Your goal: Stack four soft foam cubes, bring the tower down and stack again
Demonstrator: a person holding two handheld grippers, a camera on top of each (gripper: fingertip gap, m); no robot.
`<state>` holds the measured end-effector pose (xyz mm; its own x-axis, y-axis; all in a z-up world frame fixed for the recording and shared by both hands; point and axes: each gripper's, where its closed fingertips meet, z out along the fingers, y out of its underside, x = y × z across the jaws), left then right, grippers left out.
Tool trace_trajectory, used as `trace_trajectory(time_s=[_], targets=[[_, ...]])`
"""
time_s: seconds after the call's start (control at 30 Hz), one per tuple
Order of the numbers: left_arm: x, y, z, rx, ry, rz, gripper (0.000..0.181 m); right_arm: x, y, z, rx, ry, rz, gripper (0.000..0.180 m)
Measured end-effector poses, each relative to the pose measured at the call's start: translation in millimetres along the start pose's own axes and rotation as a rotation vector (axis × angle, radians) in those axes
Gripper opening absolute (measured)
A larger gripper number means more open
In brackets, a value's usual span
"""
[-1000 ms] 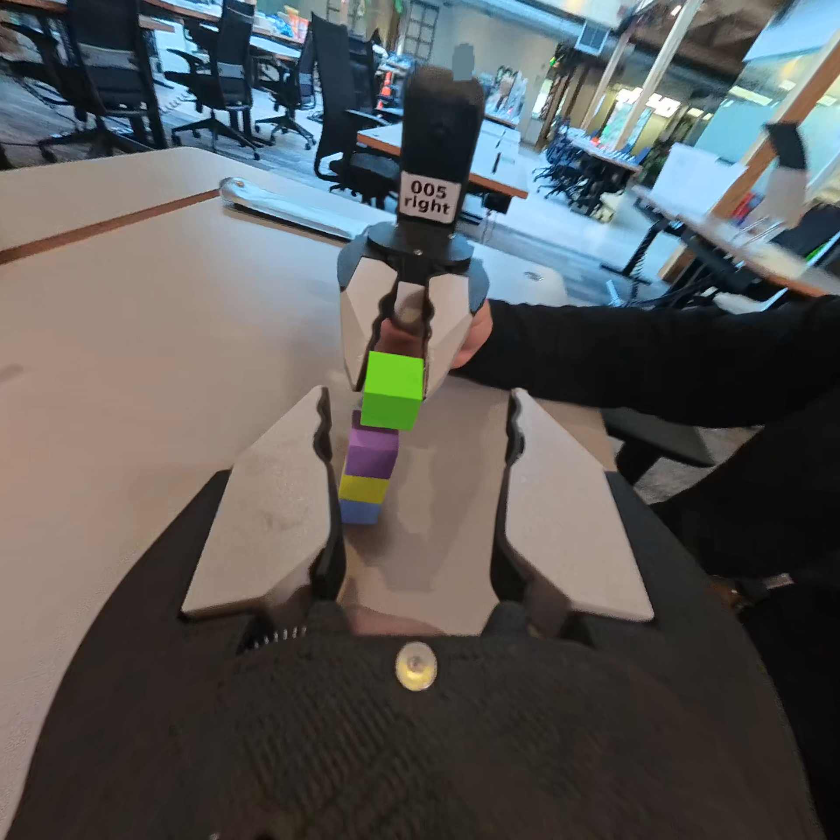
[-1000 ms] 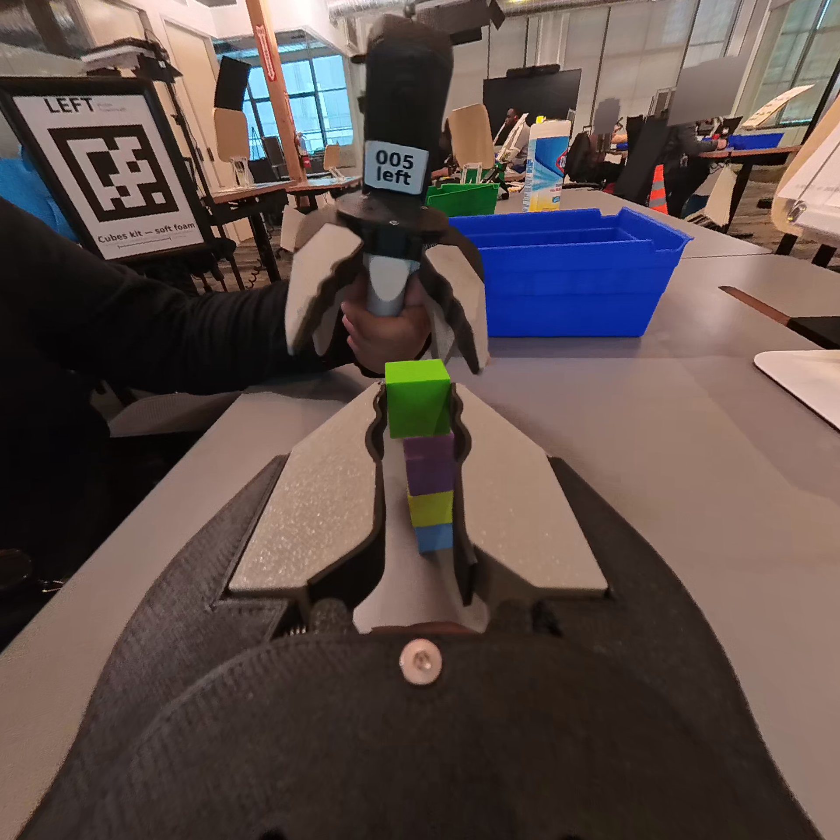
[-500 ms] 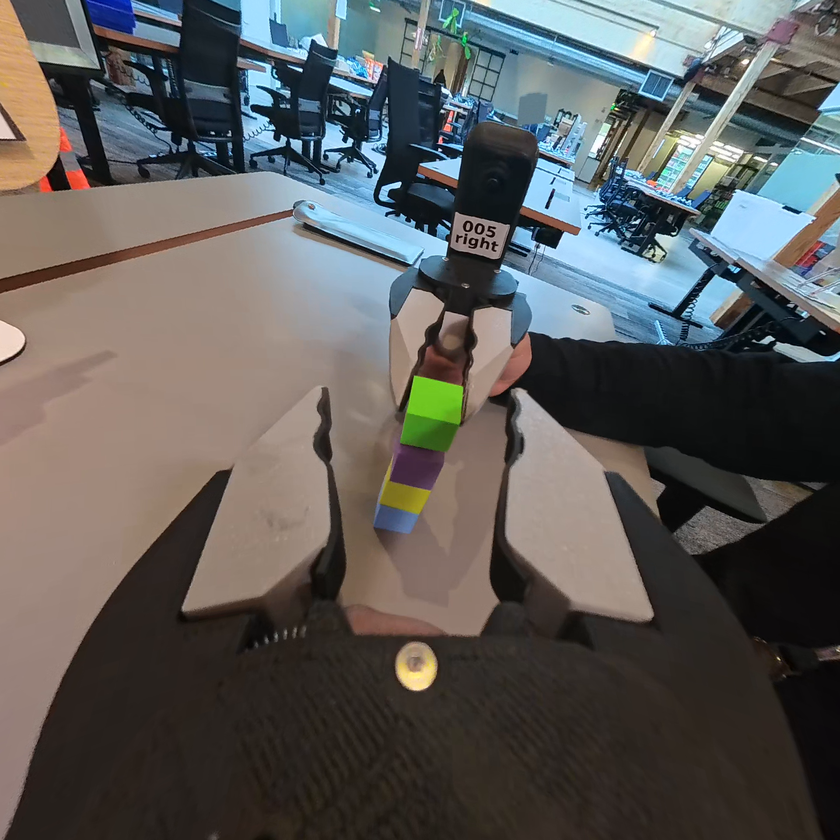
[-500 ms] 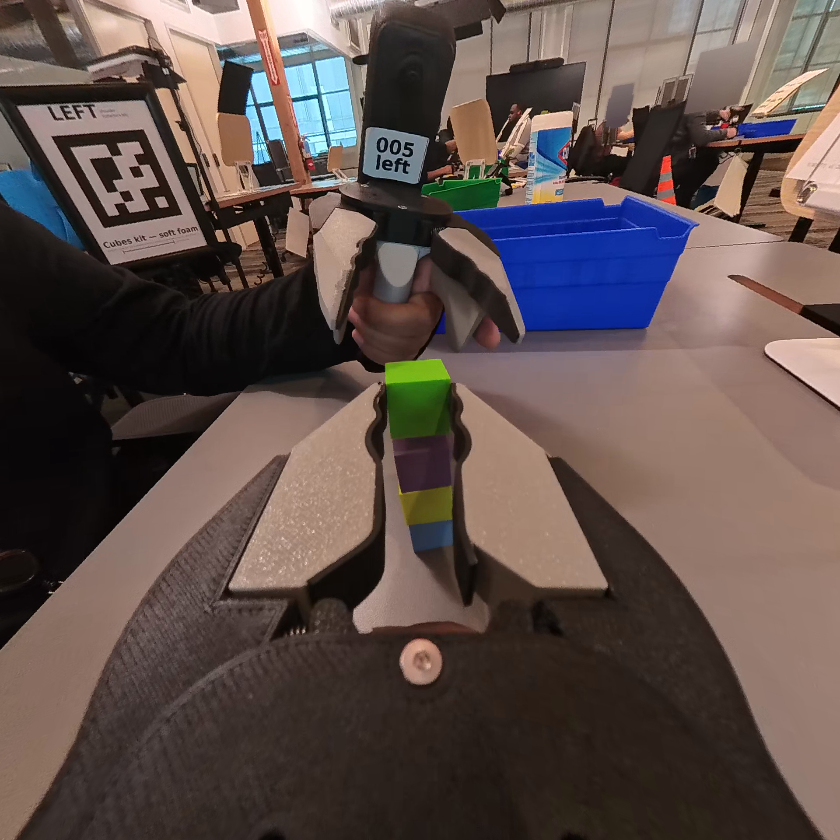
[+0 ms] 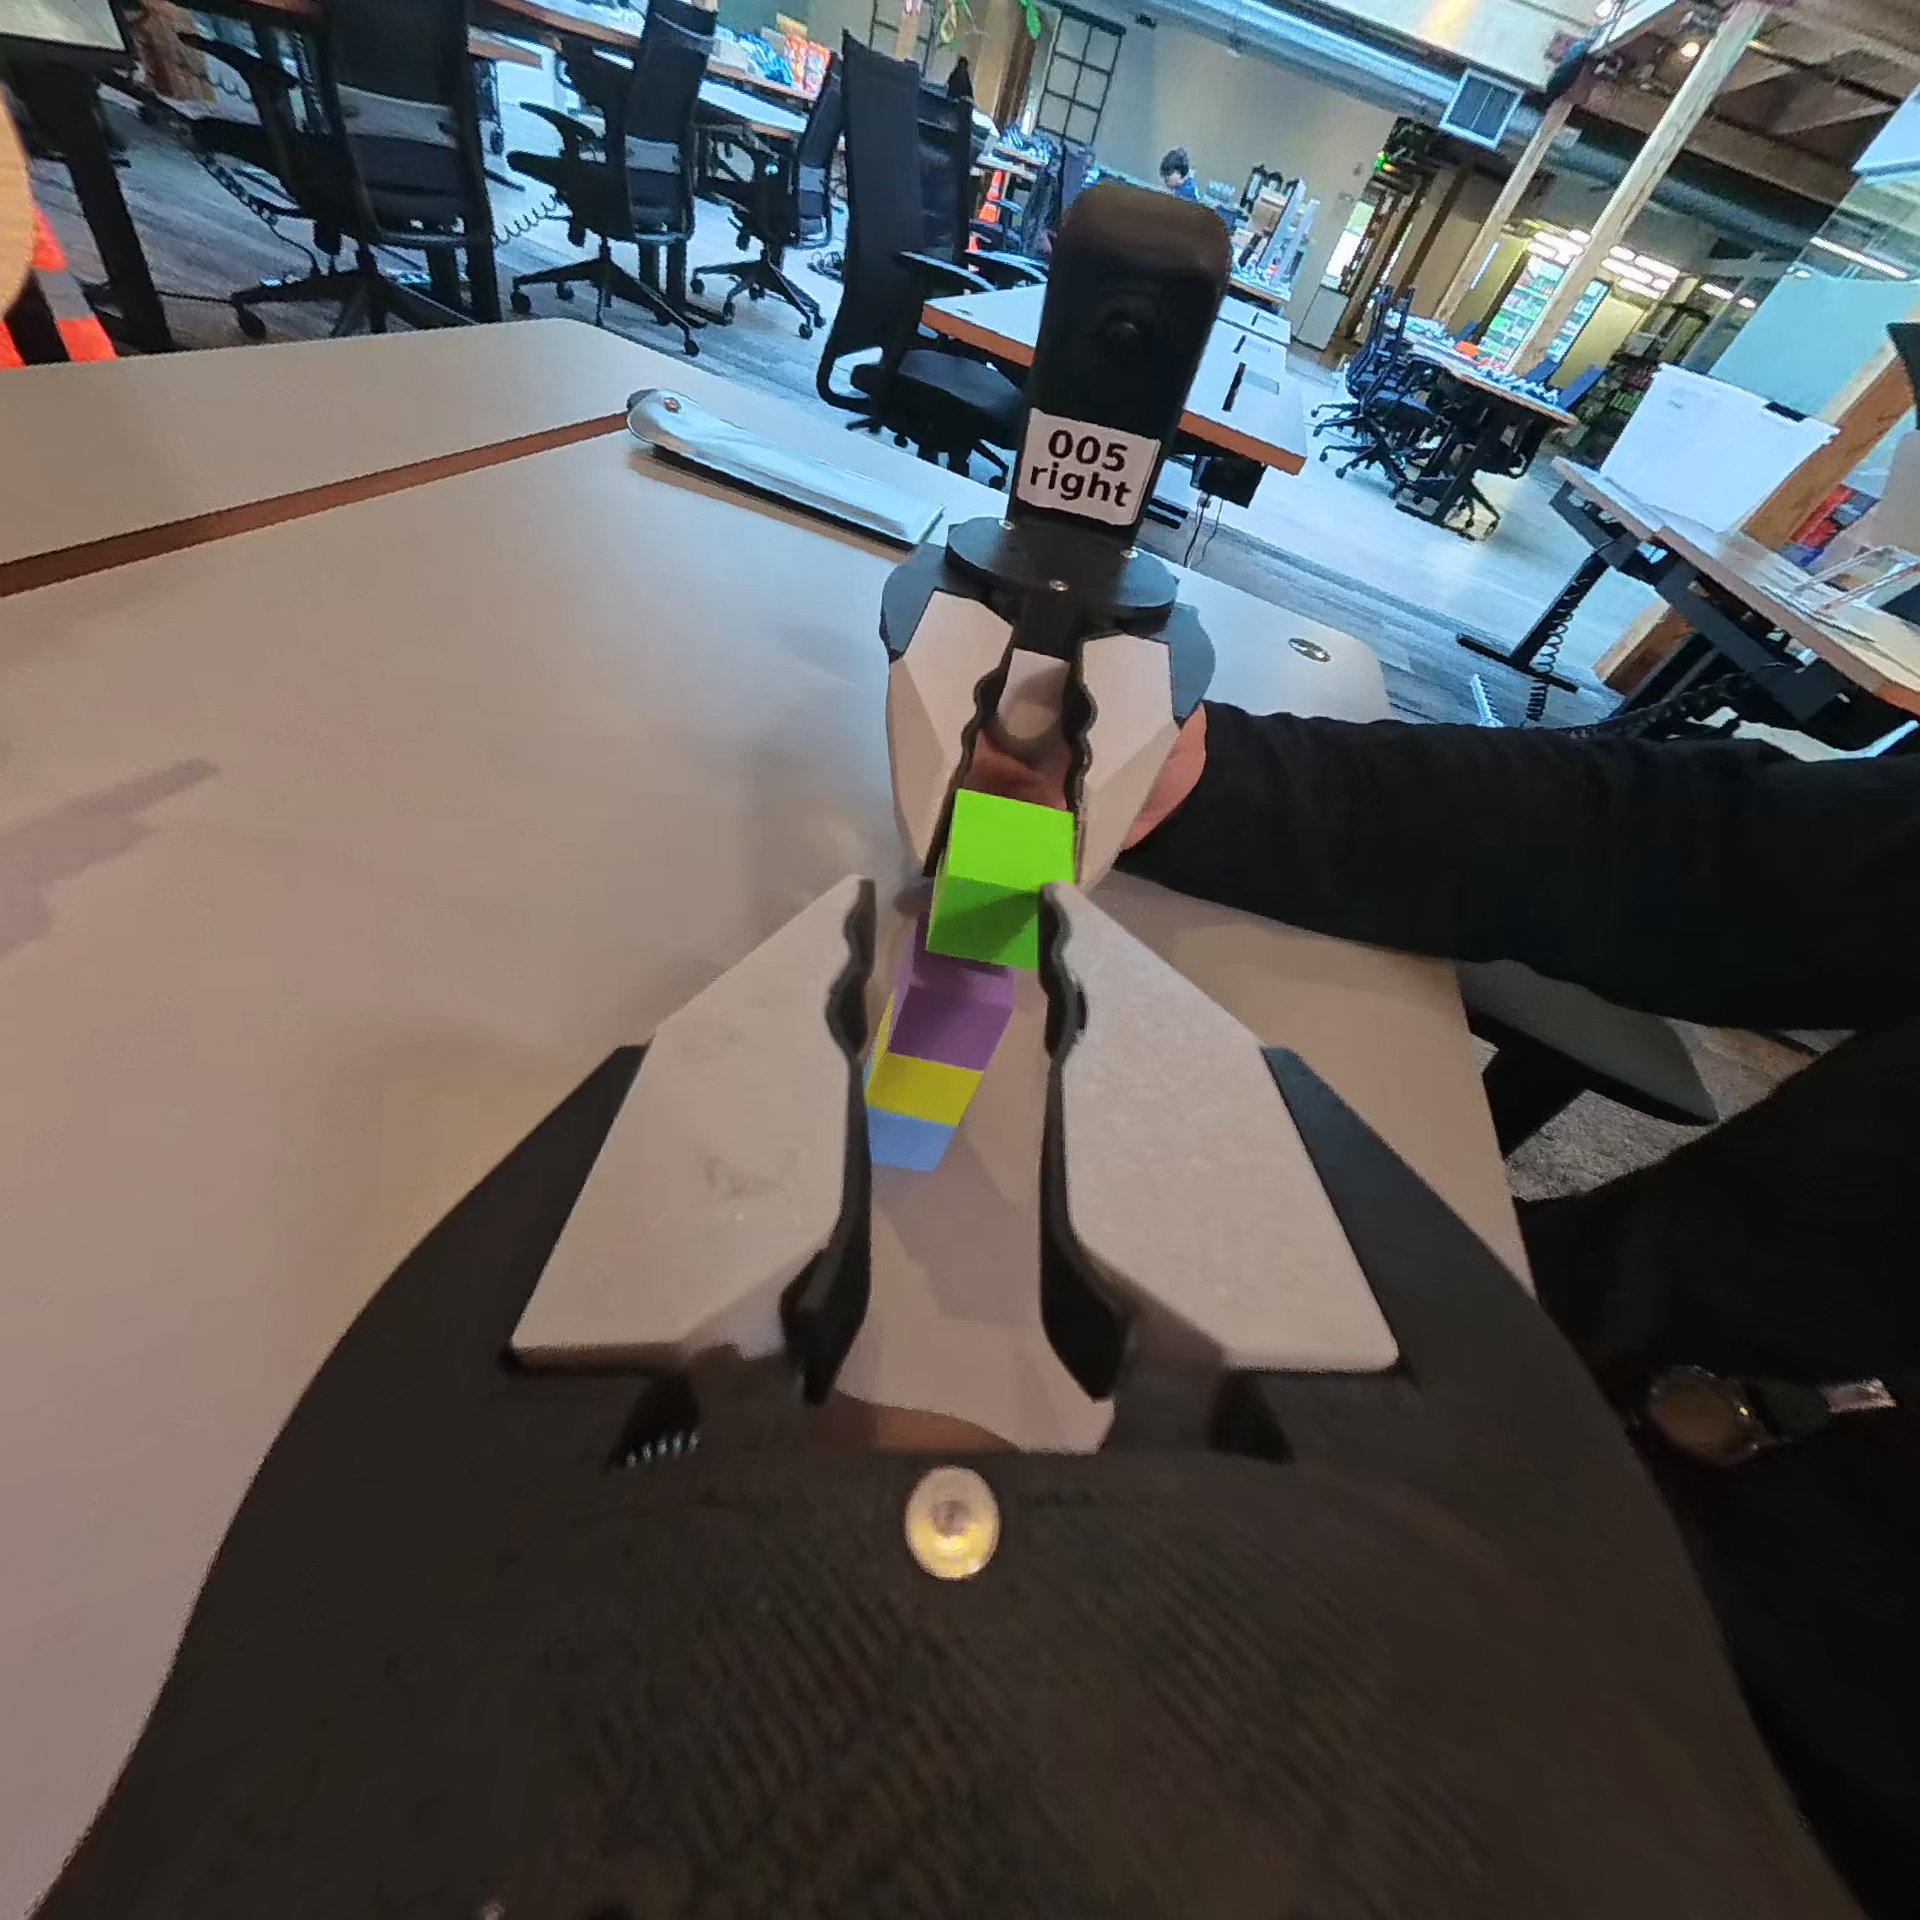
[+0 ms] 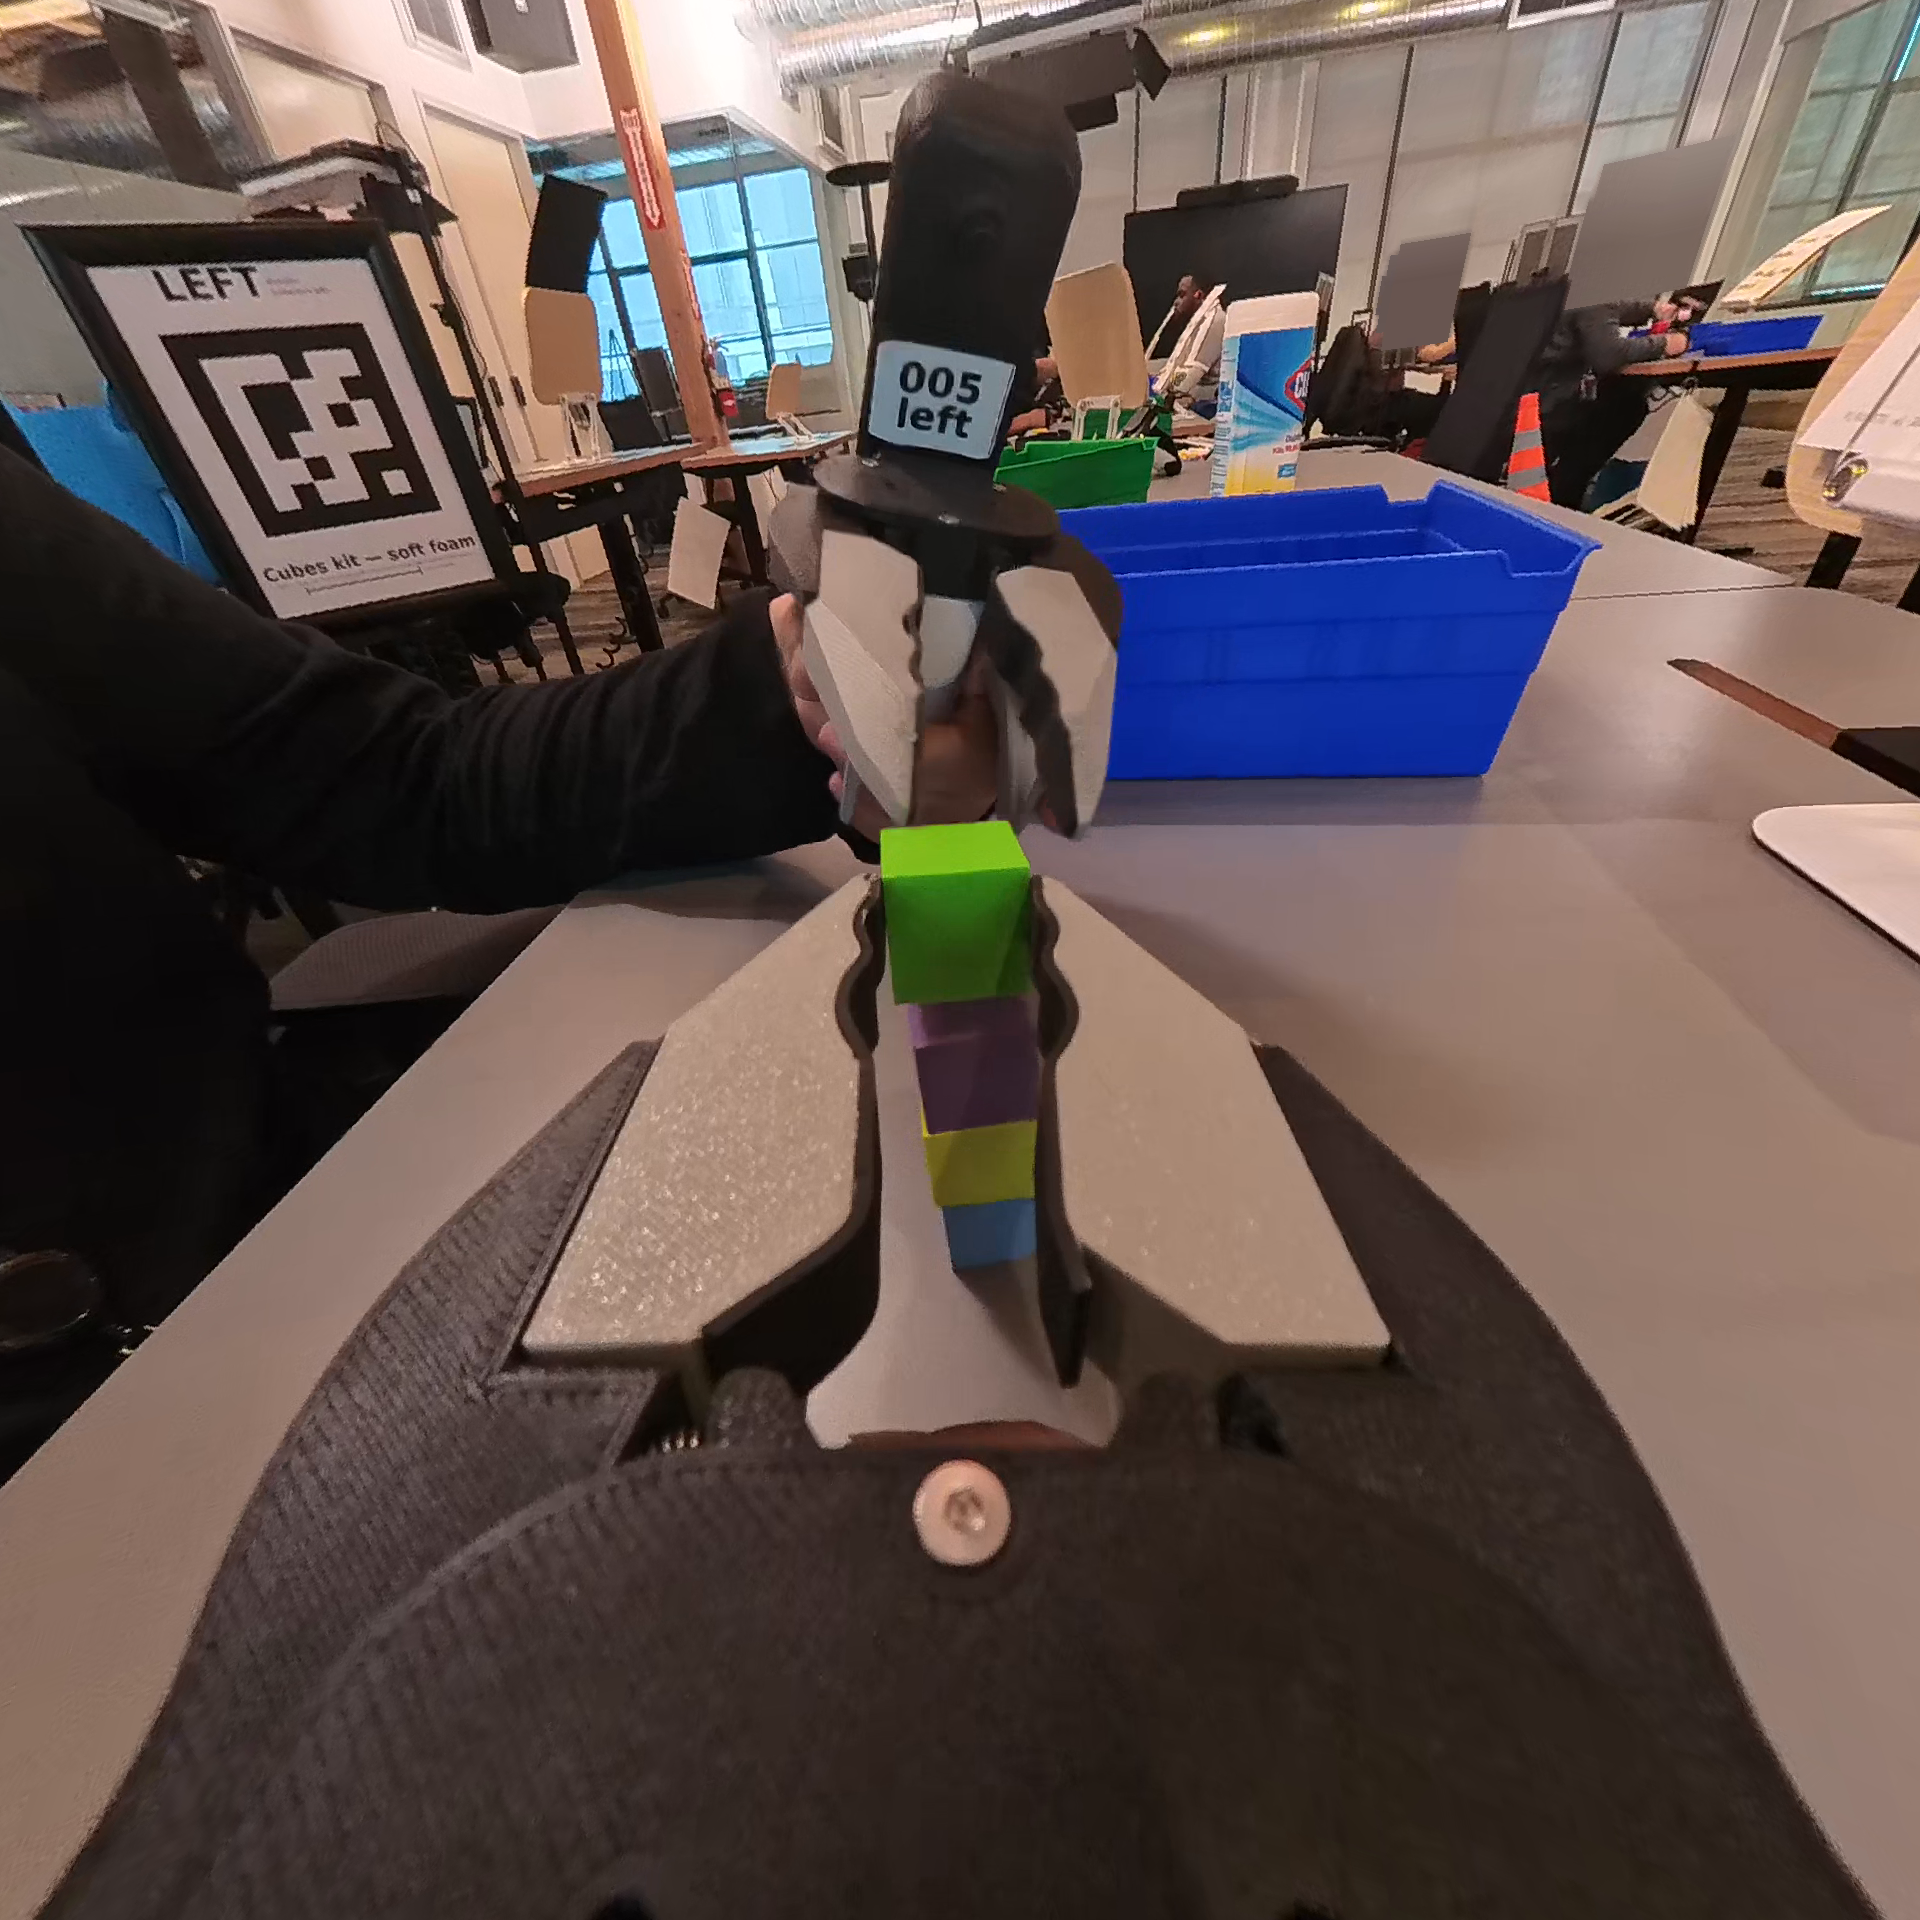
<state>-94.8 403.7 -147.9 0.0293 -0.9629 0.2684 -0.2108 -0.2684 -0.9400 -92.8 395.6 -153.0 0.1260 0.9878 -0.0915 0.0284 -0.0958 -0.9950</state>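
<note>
A tower of four foam cubes stands on the grey table (image 5: 416,779): blue (image 6: 992,1231) at the bottom, then yellow (image 6: 982,1158), purple (image 6: 977,1070) and green (image 6: 951,914) on top. It leans a little in the left wrist view, where the green cube (image 5: 997,873) sits offset over the purple one (image 5: 956,1013). My right gripper (image 6: 954,904) is shut on the green cube, one finger on each side; it also shows in the left wrist view (image 5: 1008,821). My left gripper (image 5: 951,904) is empty, its jaws a little apart, just short of the tower's top (image 6: 982,821).
A blue bin (image 6: 1309,644) stands behind the tower, with a wipes canister (image 6: 1262,395) beyond it. A framed marker sign (image 6: 291,416) stands at the left. A white plate-like edge (image 6: 1849,862) lies at the right. A flat silver bar (image 5: 779,478) lies at the table's far side. Both grippers' tips are close together, under 4 cm apart.
My left gripper's jaws have narrowed from wide open and it has shifted toward the tower's top. My right gripper has stayed shut on the green cube.
</note>
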Motion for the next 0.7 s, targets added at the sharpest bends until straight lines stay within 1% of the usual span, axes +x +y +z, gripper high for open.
trace_trajectory(time_s=[0.27, 0.47, 0.7], targets=[[3.4, 5.4, 2.0, -0.030, 0.010, 0.025, 0.025, -1.7, -2.6, 0.0, 0.015, -0.004, -0.001, 0.024], [6.0, 5.8, 2.6, -0.031, 0.015, 0.059, 0.000, -3.6, -5.0, 0.0, 0.029, -0.012, 0.005, 0.024], [6.9, 4.1, 1.7, -0.021, 0.021, 0.058, 0.000, -4.2, -2.6, 0.7, 0.016, -0.017, 0.006, 0.024]])
